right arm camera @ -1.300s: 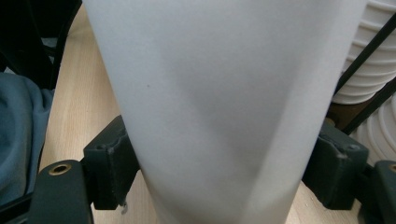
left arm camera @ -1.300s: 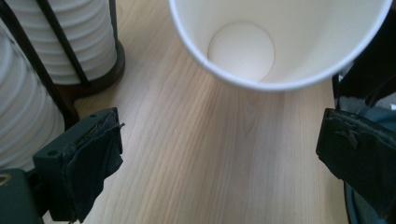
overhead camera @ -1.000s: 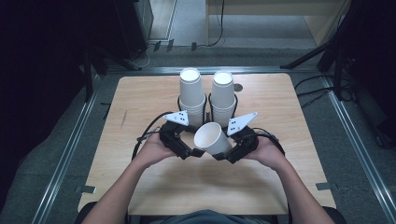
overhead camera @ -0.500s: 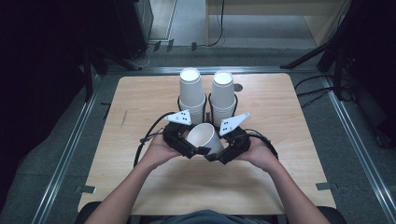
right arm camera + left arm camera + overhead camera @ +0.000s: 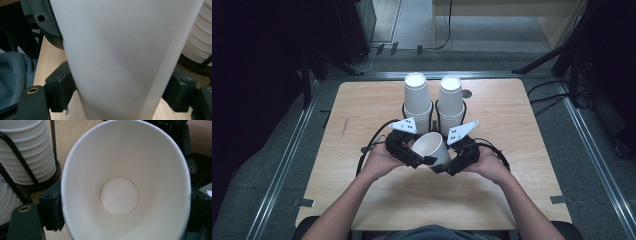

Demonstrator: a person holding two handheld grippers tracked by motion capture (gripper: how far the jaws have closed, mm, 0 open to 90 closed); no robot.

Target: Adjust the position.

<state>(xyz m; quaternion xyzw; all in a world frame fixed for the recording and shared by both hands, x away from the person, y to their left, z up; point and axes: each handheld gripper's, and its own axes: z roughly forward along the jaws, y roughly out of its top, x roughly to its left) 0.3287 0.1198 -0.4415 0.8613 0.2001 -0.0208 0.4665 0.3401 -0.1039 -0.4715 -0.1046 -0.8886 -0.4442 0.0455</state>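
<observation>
White paper makes up the single cup (image 5: 431,146) held tilted above the wooden counter (image 5: 362,107), between the two grippers near the person's edge. Its mouth faces the left gripper (image 5: 419,159), and in the left gripper view the cup (image 5: 125,182) is seen from its open end down to the round bottom. That gripper's jaws have just been closing, with the rim of the cup between them; a dark pad (image 5: 53,203) lies against the rim on one side, but whether both pads press on it I cannot tell. The right gripper (image 5: 447,164) pinches the cup's narrow lower part: in the right gripper view both black pads (image 5: 61,86) bear on the white wall (image 5: 125,57).

Just behind the cup stand two tall stacks of paper cups, the left stack (image 5: 417,102) and the right stack (image 5: 450,102), each in a black wire holder (image 5: 435,106). They rise close behind the grippers' grey three-cornered plates (image 5: 404,125). The left gripper view shows a stack (image 5: 27,150) right beside the held cup, ringed by a wire of the holder. Black cables (image 5: 374,140) loop over the counter beside the left hand (image 5: 379,159).
</observation>
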